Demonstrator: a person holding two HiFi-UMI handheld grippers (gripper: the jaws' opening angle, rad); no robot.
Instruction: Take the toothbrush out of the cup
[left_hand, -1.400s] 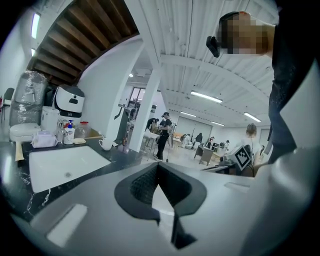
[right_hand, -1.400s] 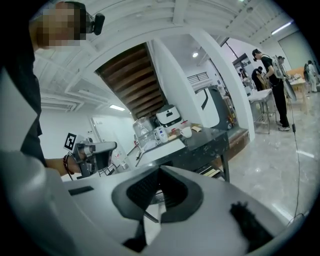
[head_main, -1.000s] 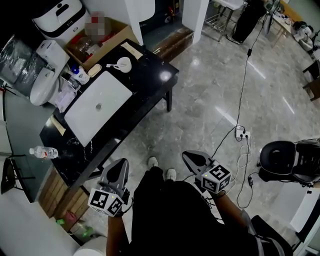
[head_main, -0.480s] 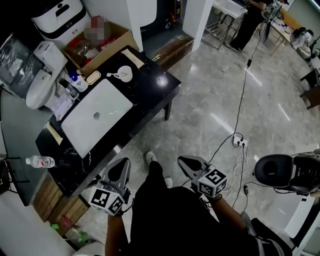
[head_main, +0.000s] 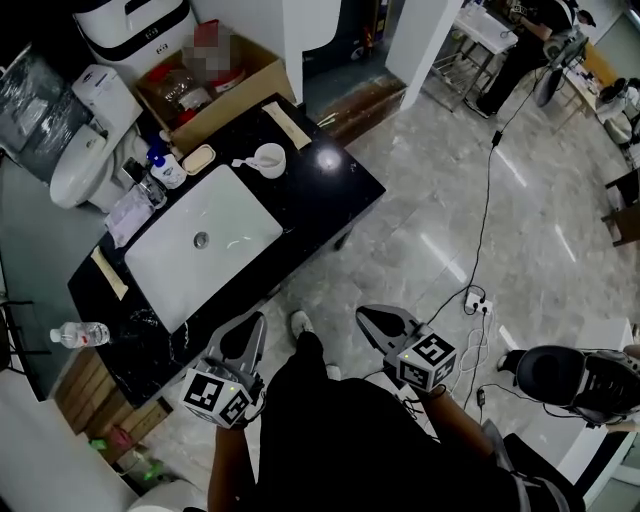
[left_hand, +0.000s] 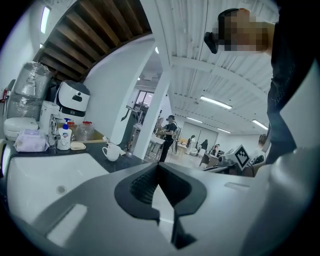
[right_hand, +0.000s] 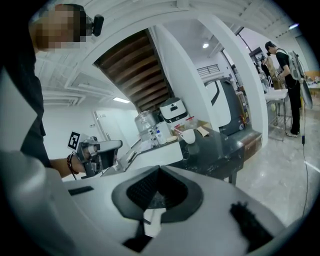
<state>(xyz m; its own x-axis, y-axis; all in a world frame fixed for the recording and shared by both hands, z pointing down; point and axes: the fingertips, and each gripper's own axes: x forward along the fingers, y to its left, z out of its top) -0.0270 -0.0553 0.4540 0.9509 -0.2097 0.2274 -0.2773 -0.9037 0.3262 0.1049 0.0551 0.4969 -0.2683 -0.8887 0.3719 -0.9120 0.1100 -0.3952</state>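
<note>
A white cup (head_main: 269, 158) stands on the black counter (head_main: 330, 185) to the right of the white sink (head_main: 205, 245). A toothbrush (head_main: 243, 162) lies in the cup, its end sticking out to the left. The left gripper view also shows the cup (left_hand: 111, 151), and so does the right gripper view, small in the distance (right_hand: 187, 135). Low in the head view, my left gripper (head_main: 254, 324) and right gripper (head_main: 369, 316) are held in front of the person's body, well short of the counter. On both, the jaws are closed together with nothing between them.
A soap bottle (head_main: 165, 170) and a soap dish (head_main: 198, 158) sit behind the sink. A cardboard box (head_main: 205, 85) and a toilet (head_main: 75, 165) stand beyond the counter. A water bottle (head_main: 85, 333) lies at the counter's left end. A power strip with cables (head_main: 478, 300) is on the floor.
The counter has shifted in the head view and now lies closer to the grippers. Both grippers keep their pose and stay shut.
</note>
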